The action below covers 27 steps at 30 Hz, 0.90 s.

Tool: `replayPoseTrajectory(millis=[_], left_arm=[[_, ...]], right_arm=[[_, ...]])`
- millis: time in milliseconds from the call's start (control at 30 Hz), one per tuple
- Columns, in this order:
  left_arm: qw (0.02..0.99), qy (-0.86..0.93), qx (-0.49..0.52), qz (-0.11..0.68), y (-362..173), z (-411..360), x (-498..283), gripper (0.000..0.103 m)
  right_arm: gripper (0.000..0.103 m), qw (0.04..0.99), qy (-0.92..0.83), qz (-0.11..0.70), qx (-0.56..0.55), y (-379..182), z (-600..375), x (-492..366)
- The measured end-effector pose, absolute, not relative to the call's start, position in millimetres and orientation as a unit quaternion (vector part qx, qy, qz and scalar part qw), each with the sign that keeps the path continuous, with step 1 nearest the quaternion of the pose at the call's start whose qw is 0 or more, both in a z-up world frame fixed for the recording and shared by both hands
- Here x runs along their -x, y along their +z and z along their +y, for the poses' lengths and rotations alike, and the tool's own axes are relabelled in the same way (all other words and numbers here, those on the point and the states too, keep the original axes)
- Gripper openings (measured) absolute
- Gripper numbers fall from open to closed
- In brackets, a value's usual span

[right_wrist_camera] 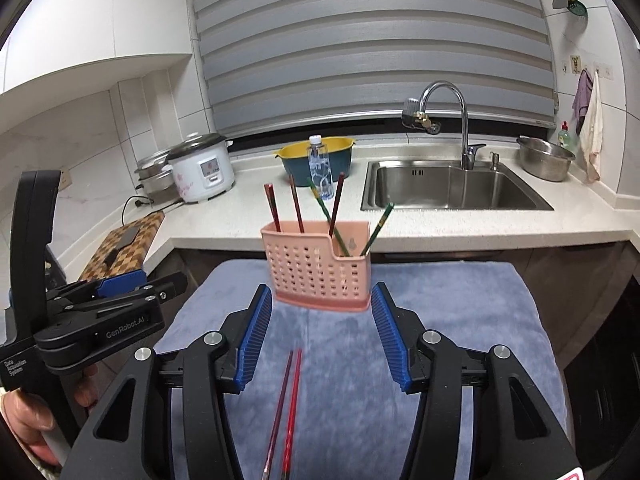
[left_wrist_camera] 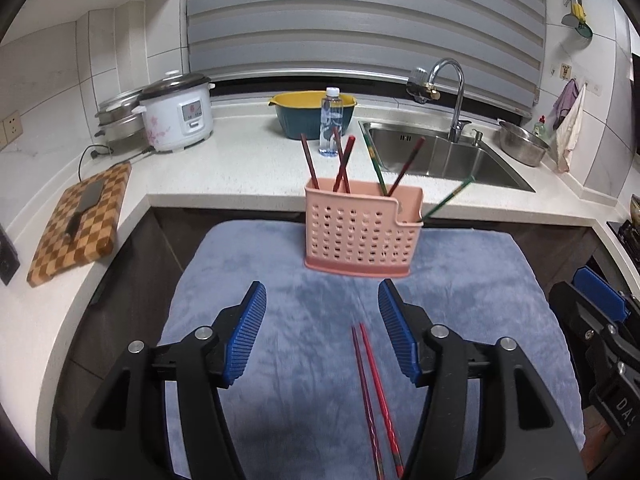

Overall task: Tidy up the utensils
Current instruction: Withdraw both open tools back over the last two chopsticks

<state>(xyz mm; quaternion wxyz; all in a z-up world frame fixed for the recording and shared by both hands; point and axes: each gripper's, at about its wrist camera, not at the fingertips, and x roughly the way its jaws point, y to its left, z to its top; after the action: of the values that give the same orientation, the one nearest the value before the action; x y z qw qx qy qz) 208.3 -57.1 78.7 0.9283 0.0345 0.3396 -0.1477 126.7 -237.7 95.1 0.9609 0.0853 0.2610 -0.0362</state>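
Observation:
A pink perforated utensil holder point(left_wrist_camera: 361, 232) stands at the far edge of a blue-grey towel point(left_wrist_camera: 280, 320); it also shows in the right wrist view point(right_wrist_camera: 320, 272). Several red and green chopsticks stand in it. A pair of red chopsticks point(left_wrist_camera: 374, 396) lies flat on the towel, near me; it also shows in the right wrist view point(right_wrist_camera: 286, 412). My left gripper point(left_wrist_camera: 322, 292) is open and empty above the towel, the pair just inside its right finger. My right gripper point(right_wrist_camera: 318, 294) is open and empty, the pair between its fingers and below them.
A white counter point(left_wrist_camera: 240, 176) runs behind the towel with a rice cooker point(left_wrist_camera: 176, 114), a yellow-blue bowl point(left_wrist_camera: 308, 114), a water bottle point(left_wrist_camera: 331, 120), a sink point(left_wrist_camera: 444, 156) and a checkered cutting board point(left_wrist_camera: 80, 220). The right gripper's body point(left_wrist_camera: 600, 340) is at the towel's right.

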Motion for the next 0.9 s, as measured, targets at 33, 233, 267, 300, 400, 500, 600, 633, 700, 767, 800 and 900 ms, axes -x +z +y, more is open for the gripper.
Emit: replayPoseTrajectory(millis=[33,233,267,300,400,500,600,633,700,767,800,900], left_arm=[[0.927,-0.147,-0.035,0.343,76,-56,-203,0.056],[0.922,-0.141,-0.032,0.36,54,-46,-175,0.059],[0.92,-0.139,-0.032,0.365,49,-44,-171,0.059],[0.919,-0.138,-0.031,0.369,43,-41,-168,0.059],[0.912,-0.134,-0.028,0.386,25,-35,-157,0.06],[0.908,-0.127,-0.03,0.399,7,-31,-145,0.06],[0.905,-0.117,-0.032,0.407,-7,-25,-137,0.063],[0.904,-0.114,-0.035,0.411,-14,-24,-134,0.063],[0.899,-0.109,-0.04,0.421,-25,-20,-128,0.063],[0.897,-0.105,-0.042,0.427,-32,-17,-123,0.063],[0.896,-0.103,-0.043,0.431,-36,-15,-121,0.063],[0.891,-0.097,-0.046,0.442,-48,-11,-115,0.063]], right_arm=[[0.051,0.96,-0.035,0.264,-0.086,93,-237,-122],[0.051,0.954,-0.038,0.286,-0.078,67,-224,-96],[0.051,0.953,-0.039,0.293,-0.071,60,-221,-91],[0.051,0.951,-0.04,0.298,-0.068,56,-218,-89],[0.051,0.945,-0.039,0.318,-0.063,36,-210,-78],[0.051,0.938,-0.036,0.339,-0.067,15,-204,-68],[0.051,0.93,-0.035,0.359,-0.064,-8,-195,-61],[0.051,0.928,-0.034,0.365,-0.063,-15,-192,-59],[0.051,0.923,-0.03,0.378,-0.063,-29,-187,-56],[0.051,0.92,-0.03,0.387,-0.062,-41,-182,-54],[0.051,0.918,-0.029,0.391,-0.063,-47,-179,-54],[0.051,0.913,-0.028,0.402,-0.06,-61,-175,-57]])
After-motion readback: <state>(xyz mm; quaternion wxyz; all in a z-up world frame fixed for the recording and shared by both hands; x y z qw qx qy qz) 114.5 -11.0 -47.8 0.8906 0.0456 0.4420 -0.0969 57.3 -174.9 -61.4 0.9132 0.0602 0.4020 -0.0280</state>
